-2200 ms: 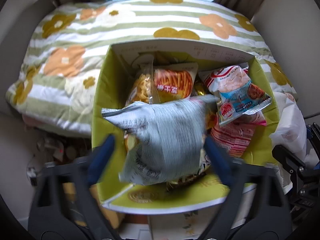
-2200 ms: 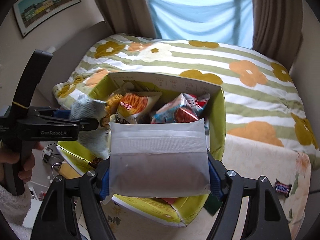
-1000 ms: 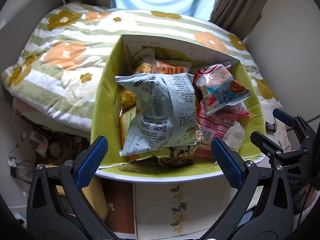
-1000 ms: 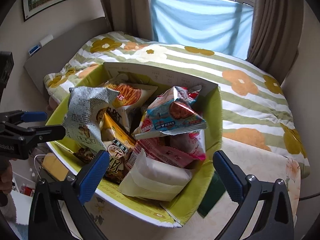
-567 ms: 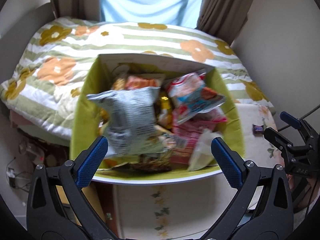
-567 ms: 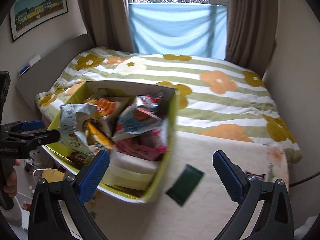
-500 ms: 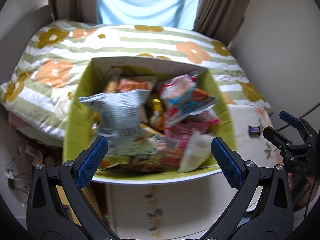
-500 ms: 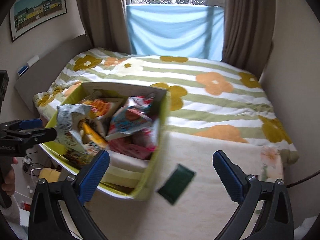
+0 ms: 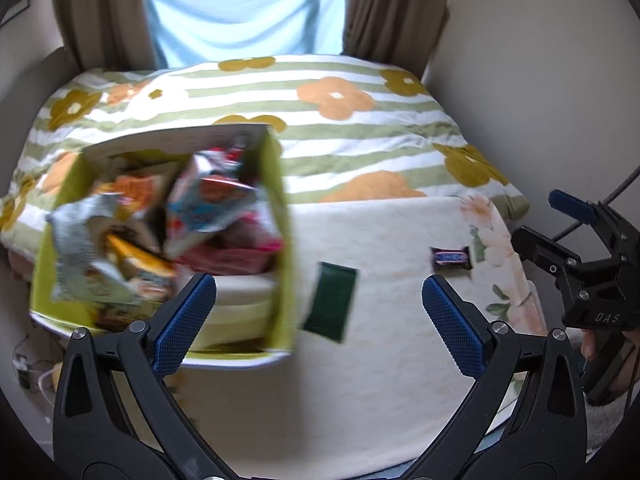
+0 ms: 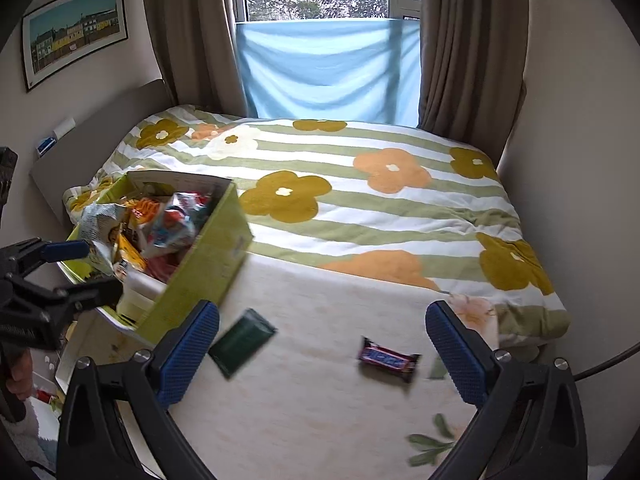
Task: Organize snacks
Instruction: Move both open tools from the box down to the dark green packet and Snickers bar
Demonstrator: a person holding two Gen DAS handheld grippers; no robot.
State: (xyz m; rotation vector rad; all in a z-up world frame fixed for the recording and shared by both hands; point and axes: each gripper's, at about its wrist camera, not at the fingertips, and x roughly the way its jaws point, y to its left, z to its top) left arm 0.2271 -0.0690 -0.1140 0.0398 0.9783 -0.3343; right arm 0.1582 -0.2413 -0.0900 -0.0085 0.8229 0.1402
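1. Right wrist view: your right gripper (image 10: 322, 350) hangs spread wide and empty, and so does your left gripper (image 9: 318, 320).
2. The chocolate bar (image 10: 388, 359) lies crosswise between the right fingers (nearer this hand), toward the cloth's (image 10: 320, 420) right edge.
3. The dark green packet (image 10: 242, 342) lies beside the snack box (image 10: 208, 256).

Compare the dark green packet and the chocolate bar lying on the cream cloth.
The dark green packet is flat, plain and larger; the chocolate bar is smaller, brown with a blue label. The packet lies right beside the green box; the bar sits far from it. Both lie loose, outside the box, ungripped.
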